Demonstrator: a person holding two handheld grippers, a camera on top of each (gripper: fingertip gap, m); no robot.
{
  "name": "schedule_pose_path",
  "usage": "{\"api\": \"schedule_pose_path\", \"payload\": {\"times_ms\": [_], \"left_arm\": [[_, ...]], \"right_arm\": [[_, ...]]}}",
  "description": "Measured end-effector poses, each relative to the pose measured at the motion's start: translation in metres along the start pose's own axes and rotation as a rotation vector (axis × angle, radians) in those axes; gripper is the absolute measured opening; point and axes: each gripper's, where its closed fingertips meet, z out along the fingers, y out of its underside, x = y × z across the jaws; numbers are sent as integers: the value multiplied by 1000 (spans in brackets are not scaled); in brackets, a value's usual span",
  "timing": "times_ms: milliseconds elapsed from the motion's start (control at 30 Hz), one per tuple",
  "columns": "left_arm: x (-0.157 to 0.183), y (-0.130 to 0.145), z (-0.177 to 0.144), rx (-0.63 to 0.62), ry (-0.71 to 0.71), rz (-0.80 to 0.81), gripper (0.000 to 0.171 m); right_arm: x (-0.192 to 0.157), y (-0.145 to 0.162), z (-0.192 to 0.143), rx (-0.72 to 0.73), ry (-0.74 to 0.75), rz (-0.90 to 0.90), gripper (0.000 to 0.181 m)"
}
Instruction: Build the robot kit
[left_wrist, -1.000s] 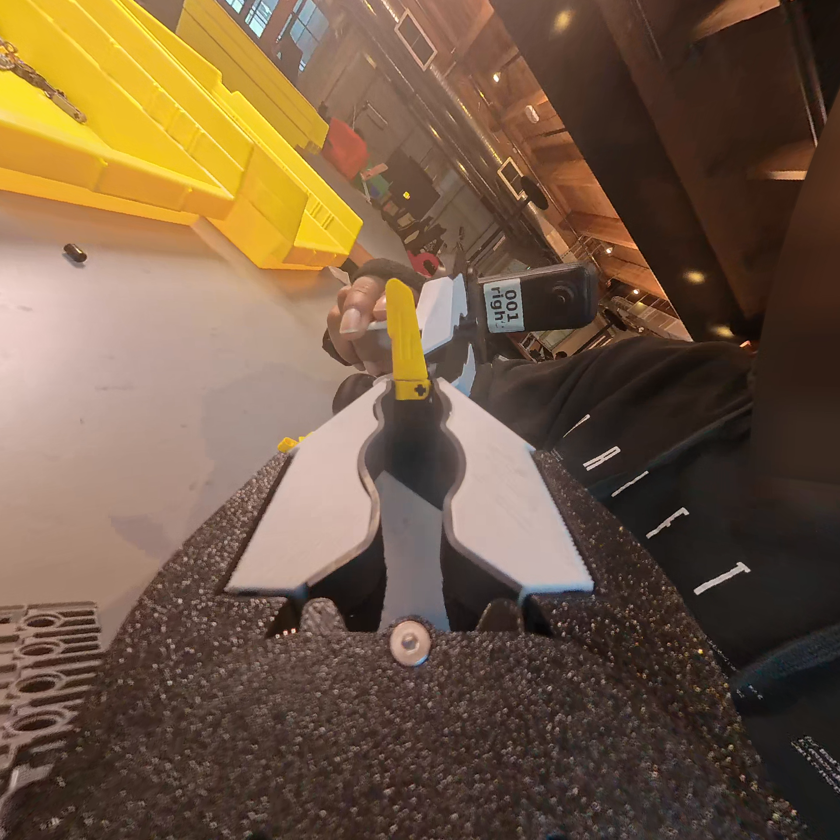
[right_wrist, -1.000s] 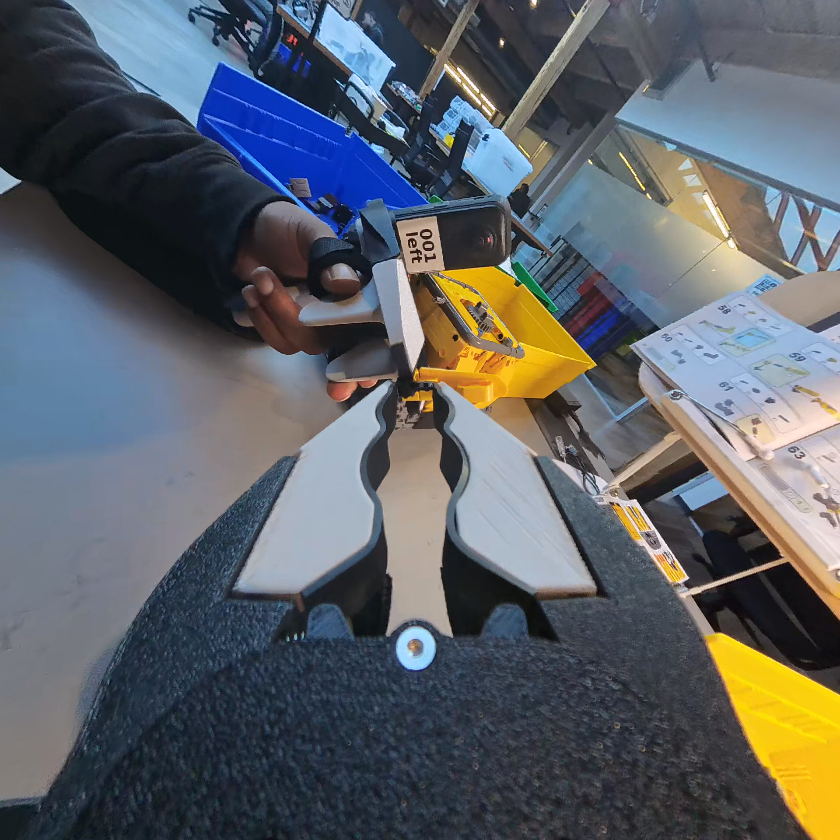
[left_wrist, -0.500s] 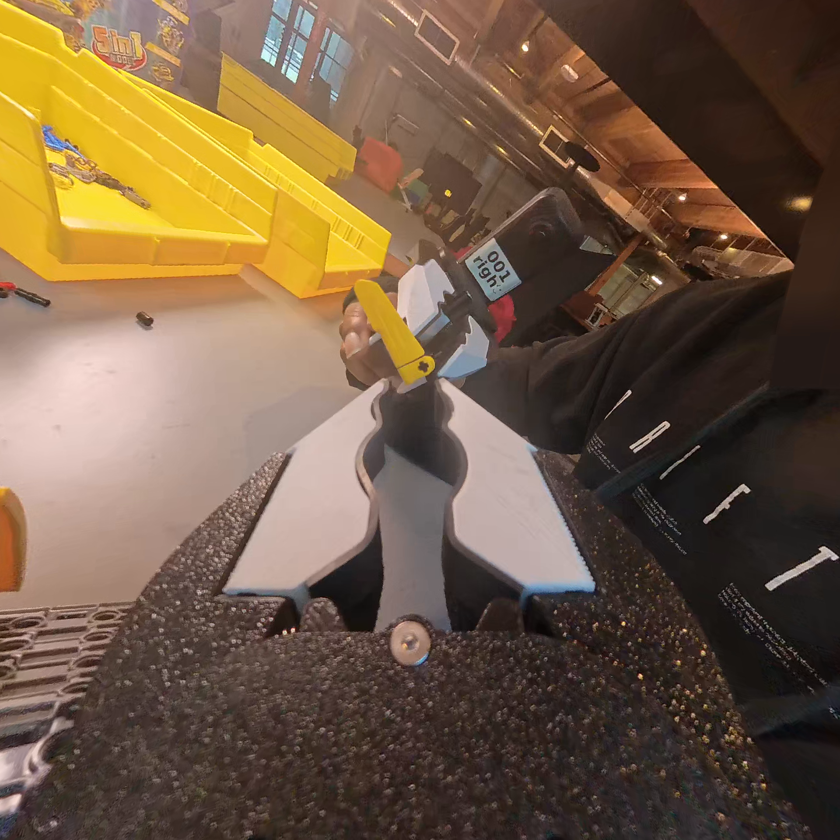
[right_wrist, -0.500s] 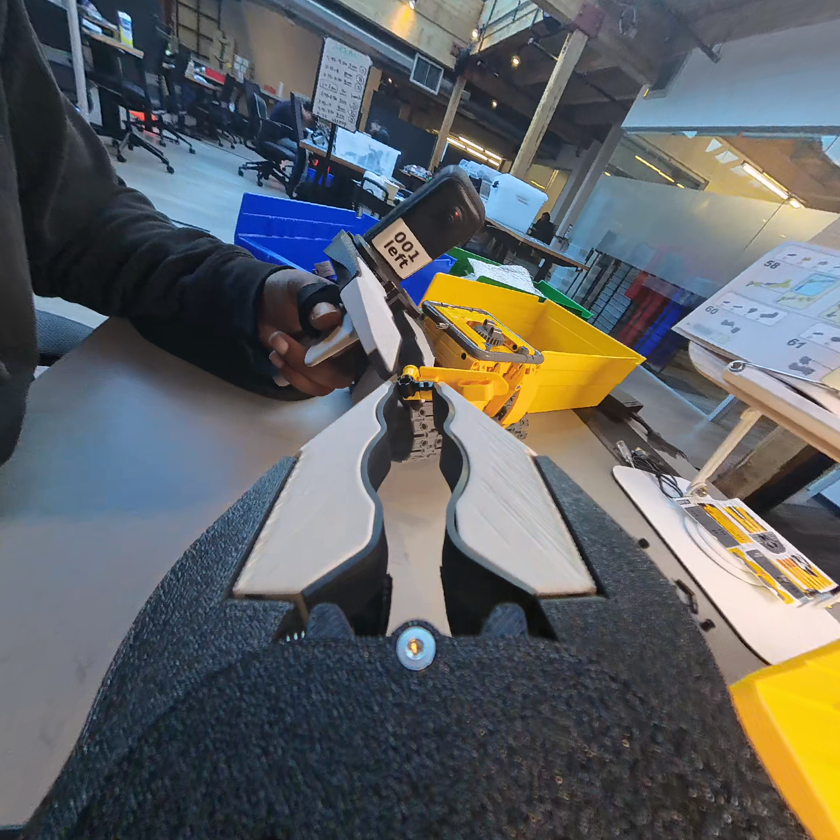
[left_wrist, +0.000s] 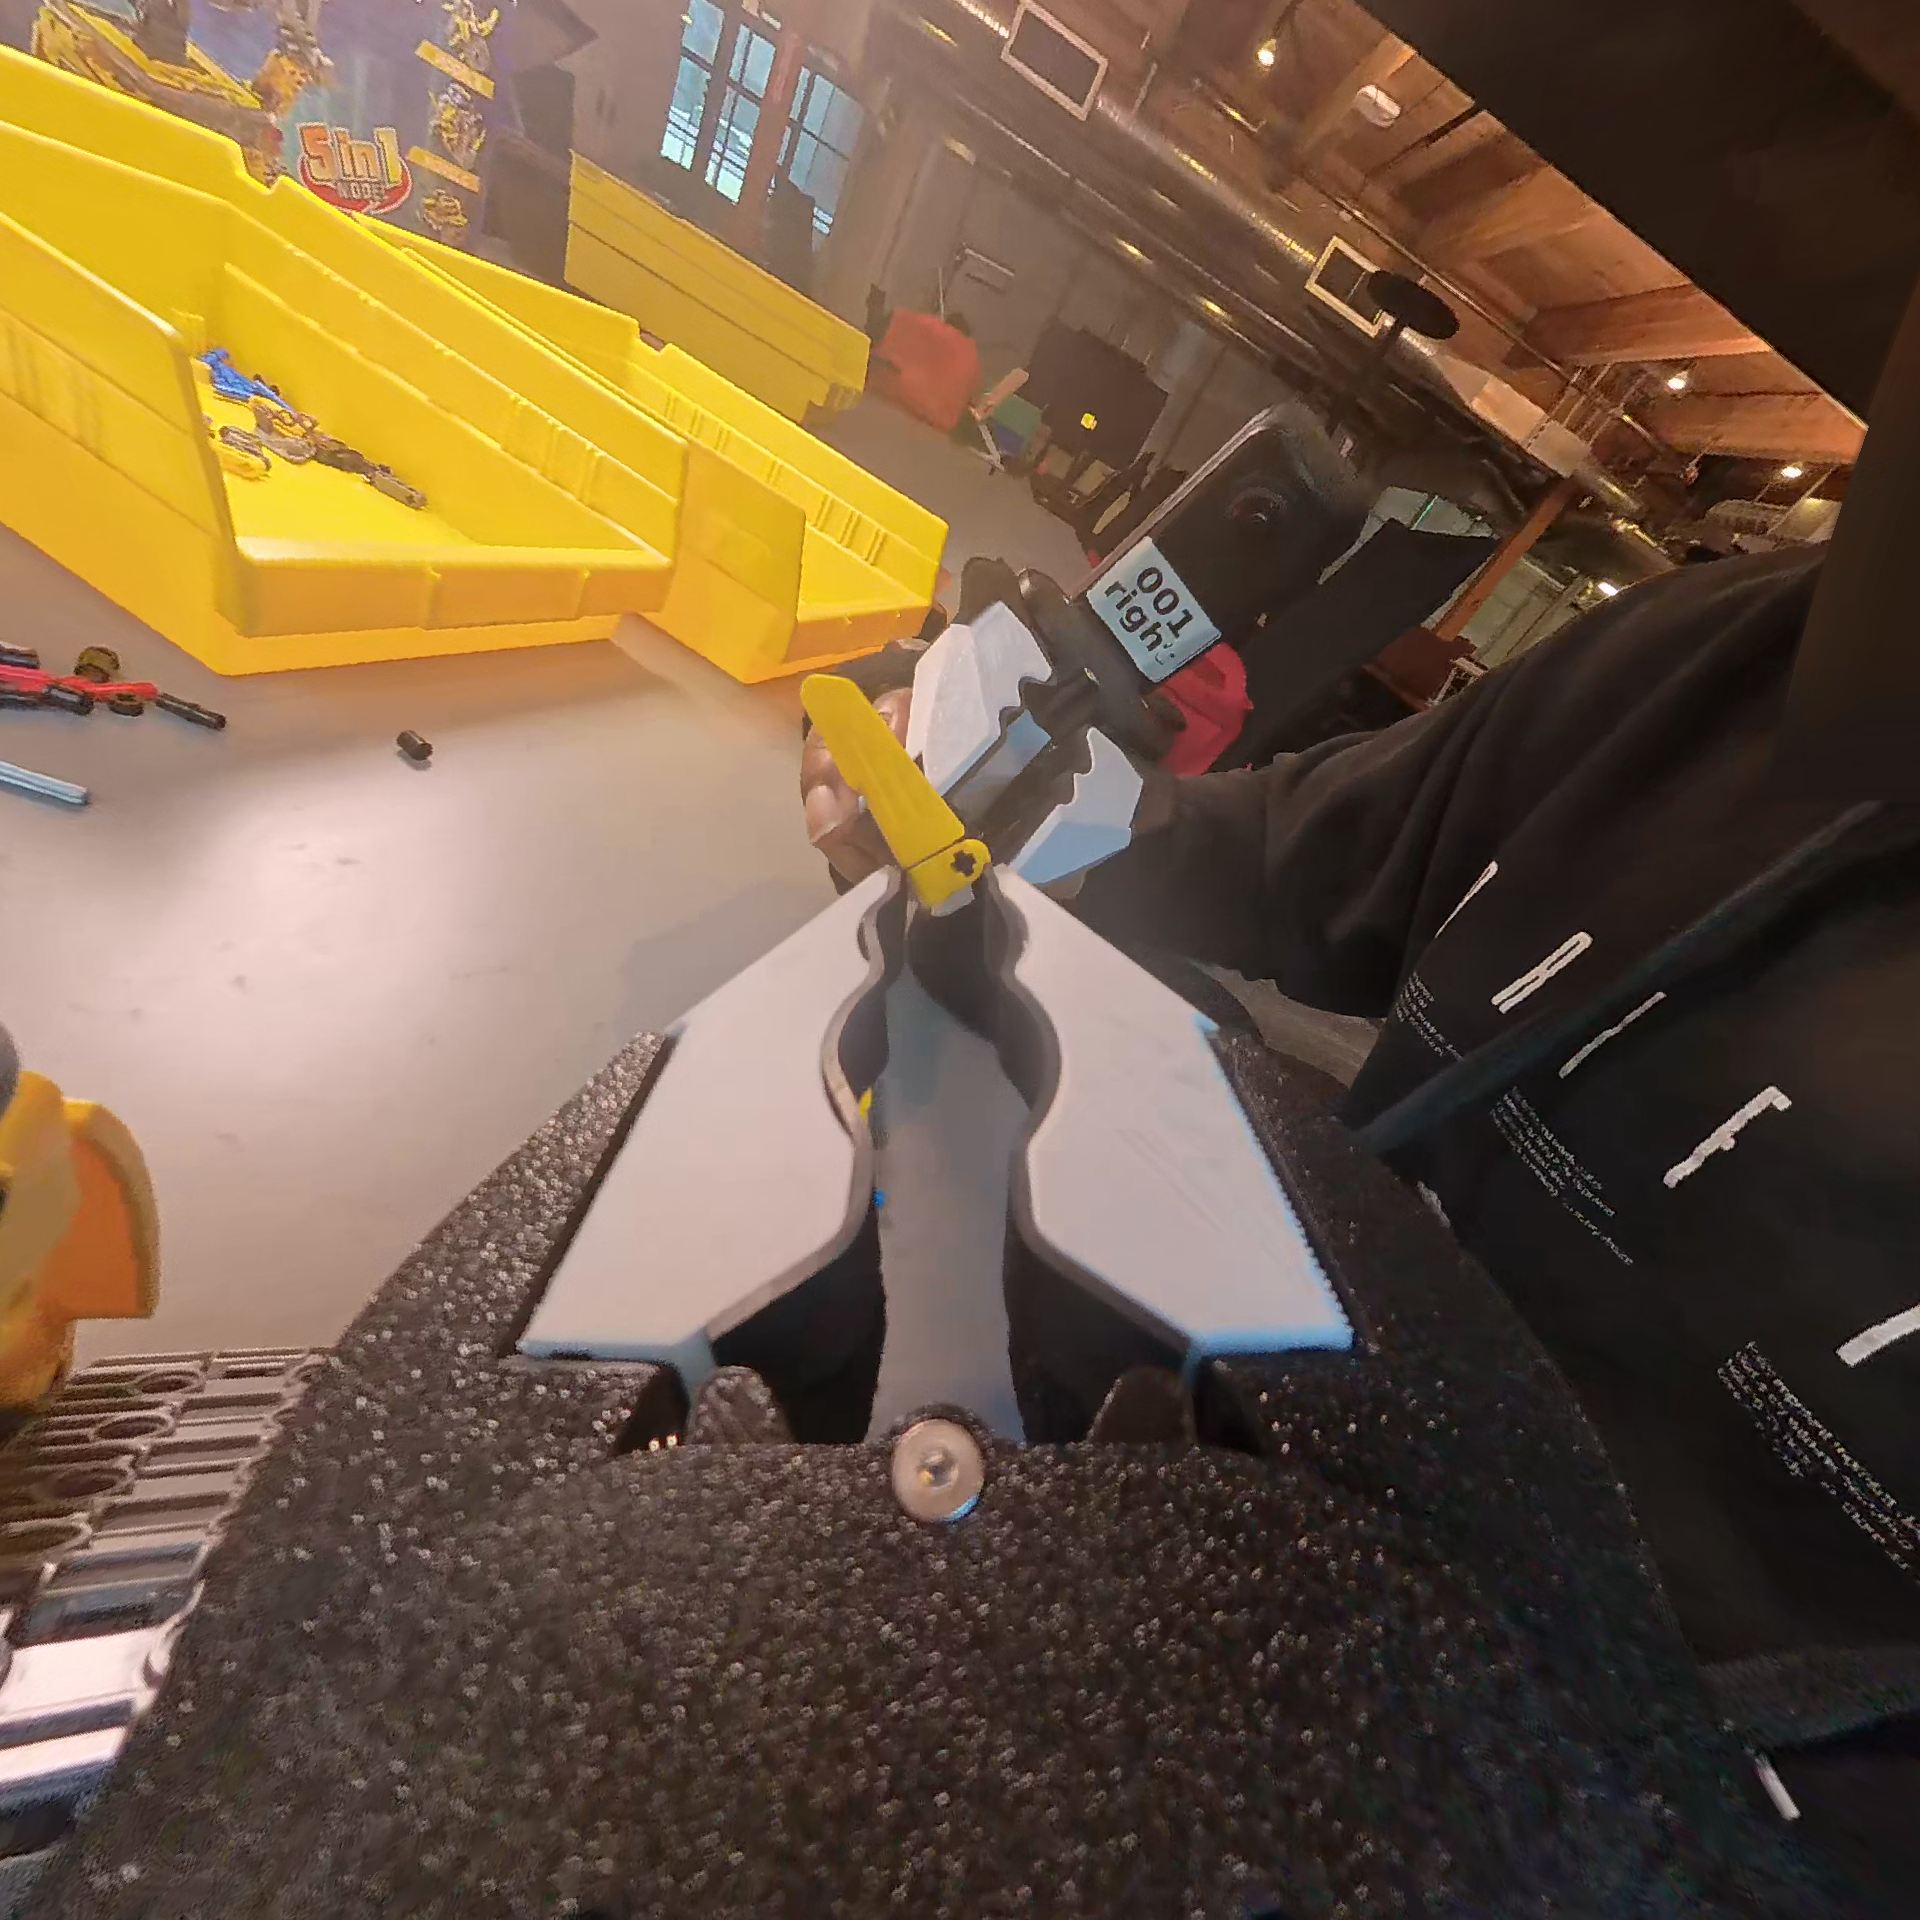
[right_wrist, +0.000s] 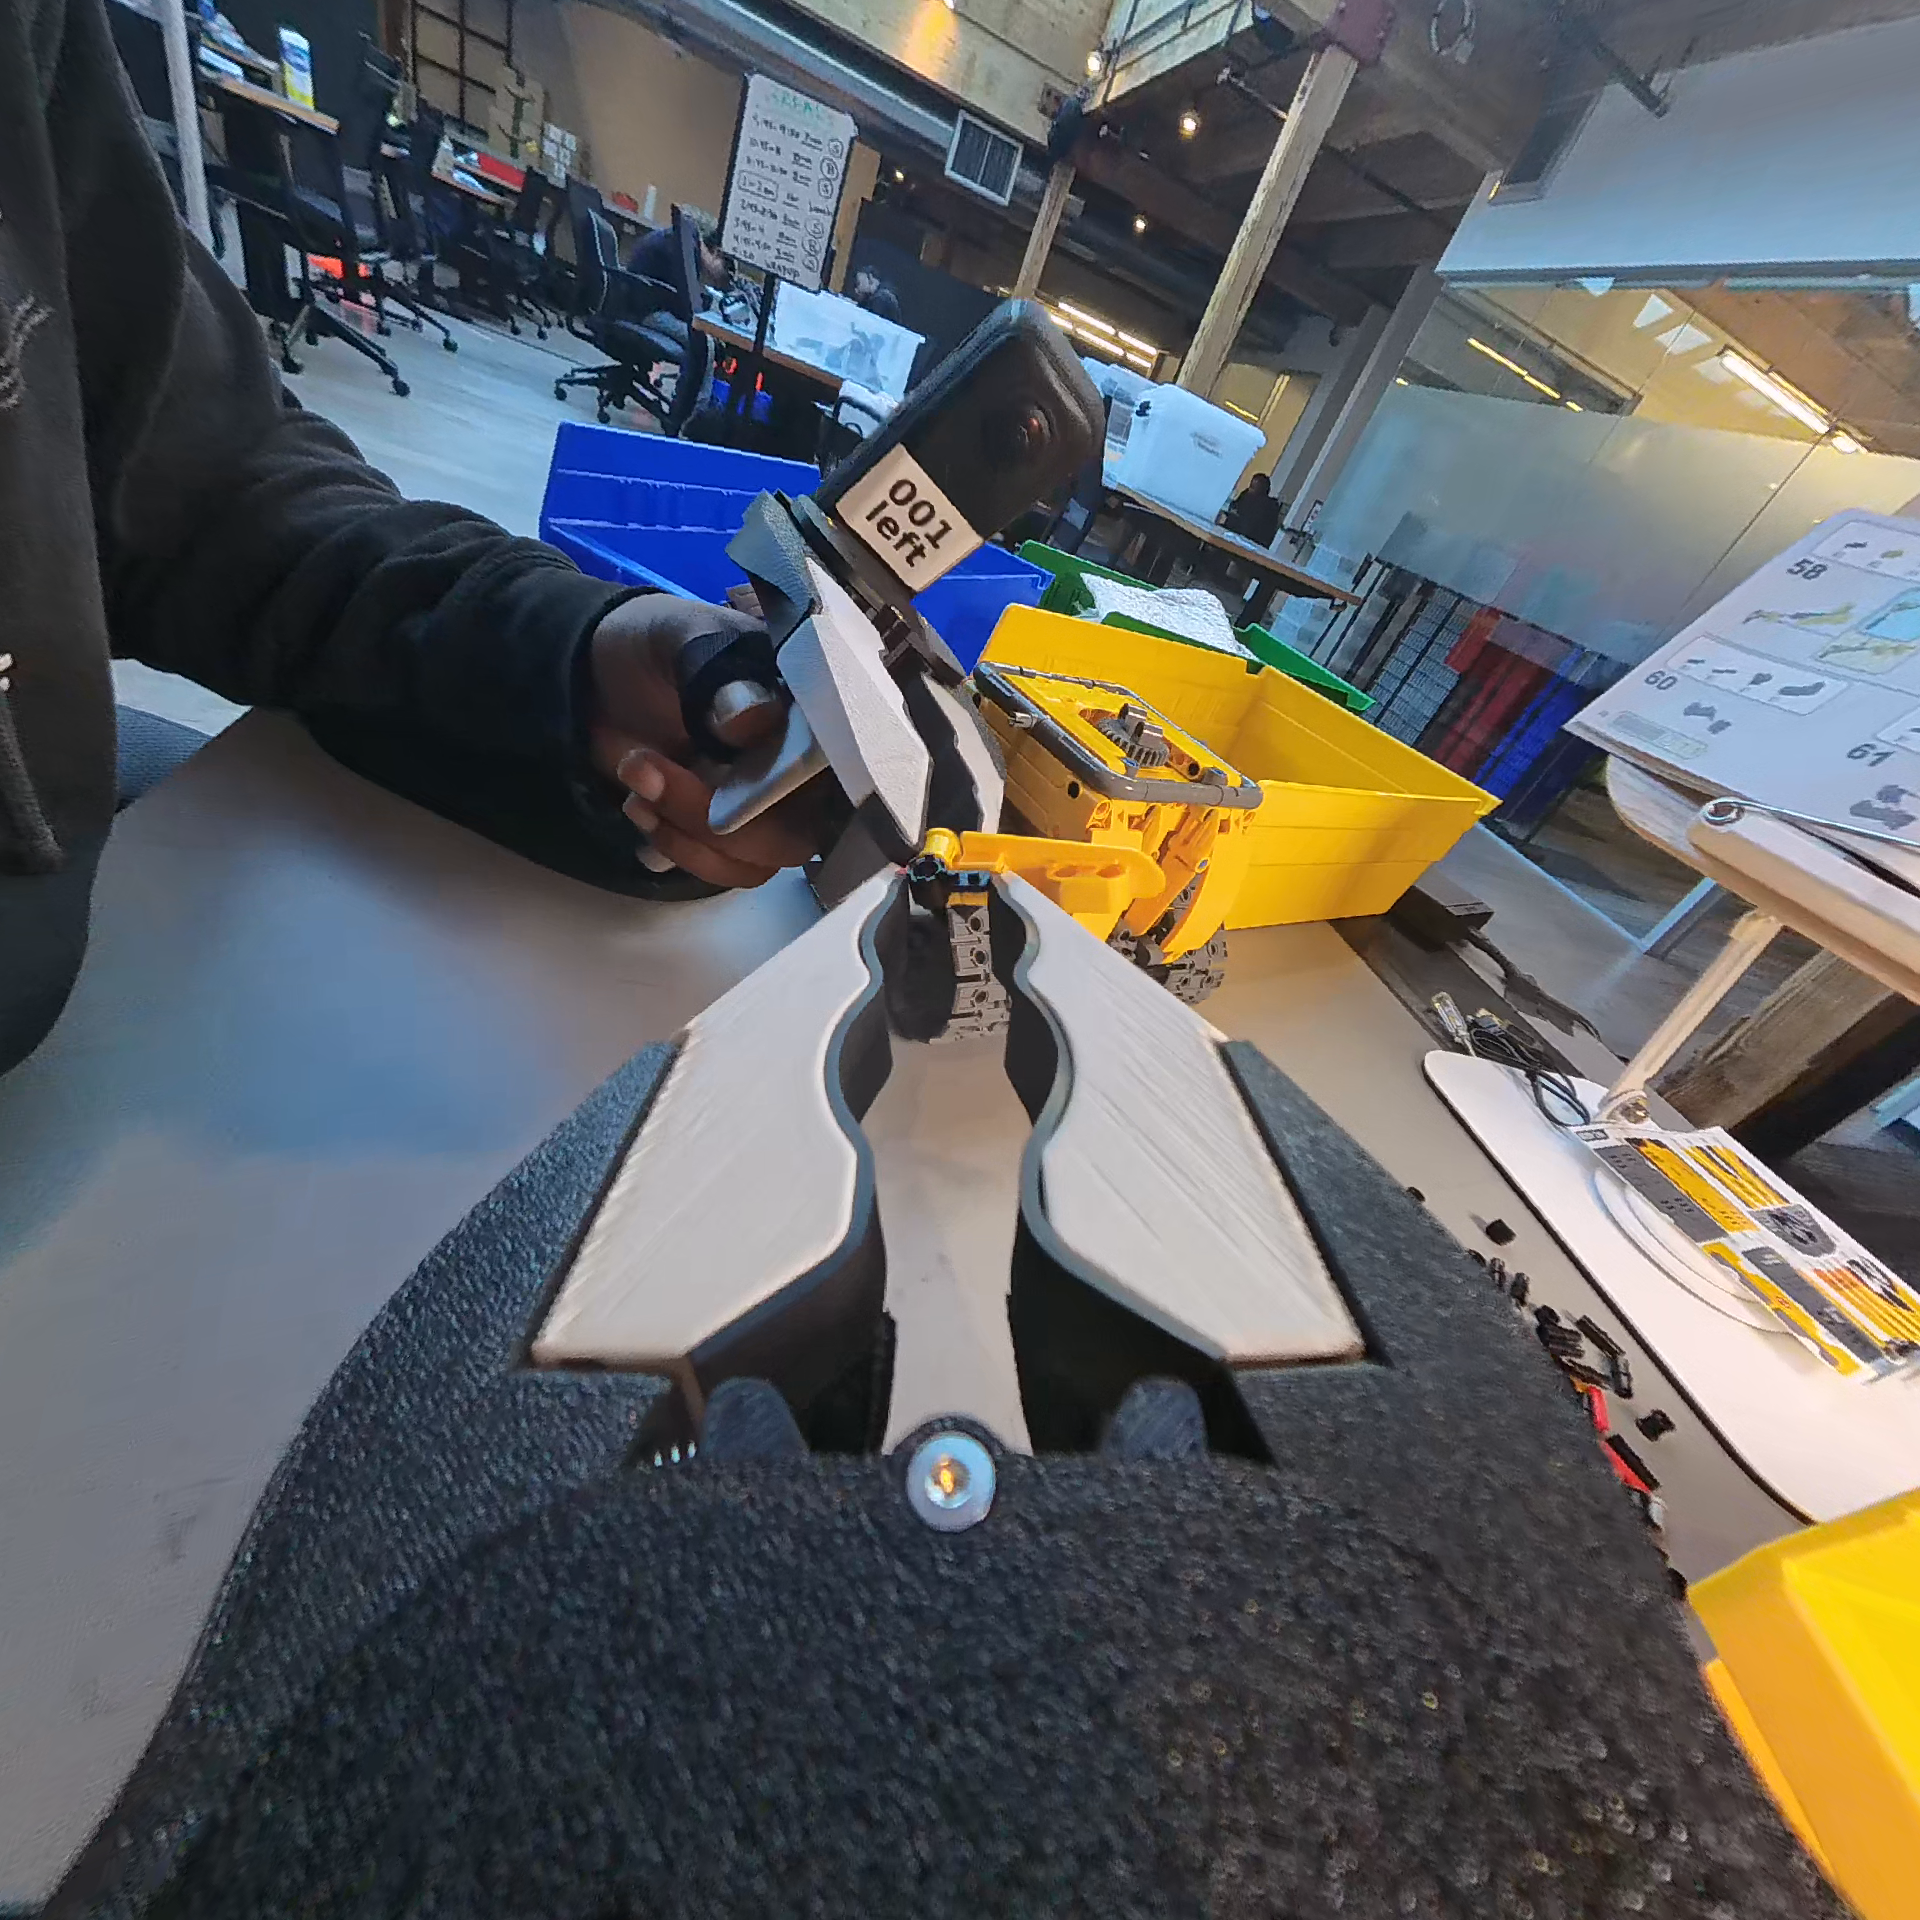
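Observation:
My left gripper (left_wrist: 940, 894) is shut on the pinned end of a slim yellow piece (left_wrist: 883, 790), which slants up and to the left from its tips. My right gripper (right_wrist: 945, 883) has its tips closed at the same end of that yellow piece (right_wrist: 1049, 857), which here runs off to the right. The two grippers meet nose to nose above the grey table. The right gripper also shows in the left wrist view (left_wrist: 997, 727), and the left gripper shows in the right wrist view (right_wrist: 862, 717); each is held by a hand. A yellow tracked toy vehicle (right_wrist: 1122, 790) stands just behind.
Yellow compartment bins (left_wrist: 447, 603) with small parts stand at the far left, and loose parts (left_wrist: 104, 691) lie before them. A yellow bin (right_wrist: 1340, 831) and a blue bin (right_wrist: 644, 520) are behind the vehicle. An instruction booklet (right_wrist: 1787, 665) and a sticker sheet (right_wrist: 1756, 1247) are at the right. Only a small space, under 4 cm, lies between the two pairs of fingers.
Both grippers have tipped down and level, so more of the table shows. The yellow piece has leaned from upright to the left in the left wrist view. Both stay closed on it.

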Motion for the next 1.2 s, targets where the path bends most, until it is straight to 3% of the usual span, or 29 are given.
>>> {"api": "schedule_pose_path", "payload": {"times_ms": [400, 600, 733, 1033, 1200], "left_arm": [[-3, -7, -4, 21, -61, 111, 9], [-4, -1, -5, -46, -145, 330, 7], [-6, 4, -7, -95, -199, 475, 6], [-9, 10, -8, -145, -230, 563, 6], [-5, 12, -8, -148, -207, 577, 6]], "right_arm": [[2, 7, 2, -26, 21, -12, 6], [1, 11, 2, -42, 16, -24, 6], [1, 14, 2, -54, 12, -25, 10], [4, 16, -2, -58, 8, -16, 14], [11, 14, -11, -25, -26, 73, 29]]}}
